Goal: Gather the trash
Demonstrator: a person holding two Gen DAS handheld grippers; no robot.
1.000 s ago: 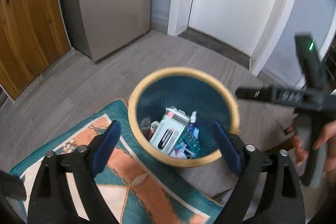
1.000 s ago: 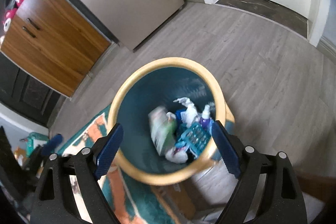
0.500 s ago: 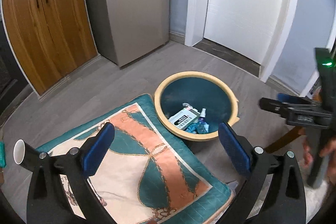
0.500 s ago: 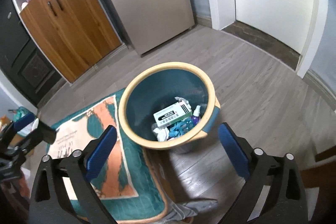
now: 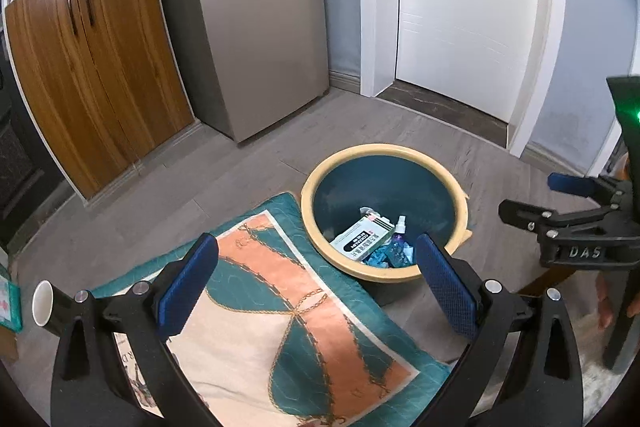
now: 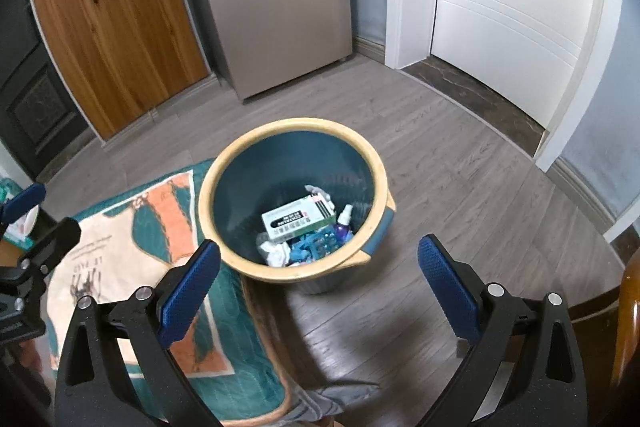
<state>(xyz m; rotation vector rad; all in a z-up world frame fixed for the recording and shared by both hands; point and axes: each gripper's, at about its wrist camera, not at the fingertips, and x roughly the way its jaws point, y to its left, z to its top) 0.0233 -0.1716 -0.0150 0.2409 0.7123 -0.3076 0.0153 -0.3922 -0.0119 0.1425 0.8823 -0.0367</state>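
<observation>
Both grippers pulled back from bin (image 6: 296, 199); view widened. Right gripper (image 6: 318, 285) wide, empty. Left gripper (image 5: 316, 285) wide, empty. Box (image 6: 298, 219), bottle (image 6: 344, 219), wrappers lie inside bin. Drop looks complete.

Teal bin (image 6: 296, 199) — cream rim, upright on floor, trash (image 6: 298, 219) inside

Soft, even daylight fills both my views, bright on the white door (image 5: 468, 7) and pale on the grey floor (image 6: 460, 167). Both pictures are sharp, without motion blur. A faint shadow lies on the floor under the bin (image 6: 376, 247). The fisheye lens bends the cabinet (image 5: 88, 67) and door edges, and every corner fades to black.
</observation>
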